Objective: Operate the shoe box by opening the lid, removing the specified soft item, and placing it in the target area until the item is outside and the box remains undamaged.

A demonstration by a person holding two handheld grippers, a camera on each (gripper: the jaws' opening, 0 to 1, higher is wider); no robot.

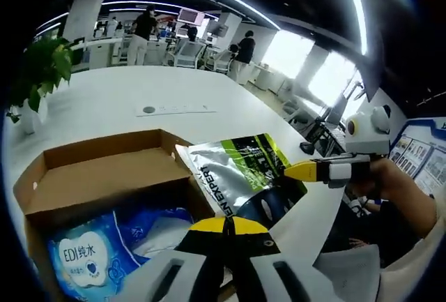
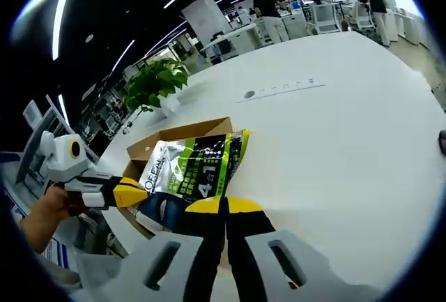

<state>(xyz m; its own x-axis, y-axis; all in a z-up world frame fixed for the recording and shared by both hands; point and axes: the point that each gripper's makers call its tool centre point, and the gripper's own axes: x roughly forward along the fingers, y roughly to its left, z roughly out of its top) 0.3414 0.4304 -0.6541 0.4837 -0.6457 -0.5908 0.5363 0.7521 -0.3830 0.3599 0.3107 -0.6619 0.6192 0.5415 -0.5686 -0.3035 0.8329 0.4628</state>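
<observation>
An open brown cardboard shoe box (image 1: 104,150) stands on the white table, its lid folded back. Inside lies a blue-and-white tissue pack (image 1: 90,257). A silver, green and black pouch (image 1: 237,169) hangs over the box's right wall, held from two sides. My left gripper (image 1: 226,224) is shut with the pouch's lower edge at its yellow tips. My right gripper (image 1: 296,171) comes in from the right, pinching the pouch's side edge. In the right gripper view the pouch (image 2: 191,169) sits just above my shut right gripper (image 2: 224,204), in front of the box (image 2: 181,131), with the left gripper (image 2: 136,192) on its left edge.
A potted plant (image 1: 38,72) stands at the table's far left corner, also the plant (image 2: 157,82). A flat cable strip (image 1: 174,109) lies mid-table. Wide bare table (image 2: 334,127) stretches beyond the box. A hand (image 1: 390,183) holds the right gripper. Desks and people fill the background.
</observation>
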